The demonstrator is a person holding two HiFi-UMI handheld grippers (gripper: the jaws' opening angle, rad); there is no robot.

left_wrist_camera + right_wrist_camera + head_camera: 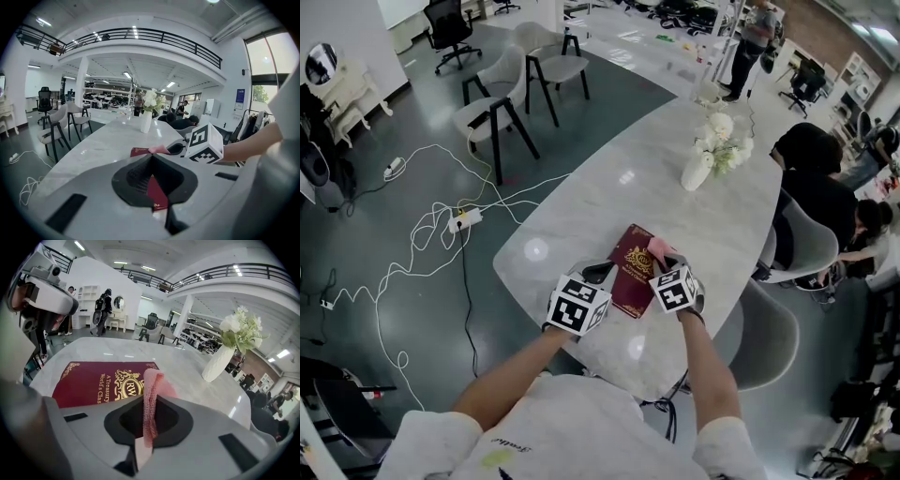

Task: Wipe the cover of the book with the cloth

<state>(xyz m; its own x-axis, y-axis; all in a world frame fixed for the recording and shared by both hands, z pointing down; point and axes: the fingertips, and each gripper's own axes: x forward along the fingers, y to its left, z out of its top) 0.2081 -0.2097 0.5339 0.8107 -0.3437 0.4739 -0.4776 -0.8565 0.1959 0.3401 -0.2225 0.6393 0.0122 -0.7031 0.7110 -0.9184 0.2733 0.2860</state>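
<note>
L gripper [151, 161] fingers clenched on book [630, 274] edge, by counter [609, 192] near end. R gripper [149, 401] fingers grasping pink cloth [153, 383] over the cover.

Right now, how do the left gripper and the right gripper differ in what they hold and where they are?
The left gripper is shut on an edge of the book; the right gripper is shut on the cloth. The left gripper is at the book's left side; the right gripper is at its right, with the cloth over the cover. Both are shut.
</note>
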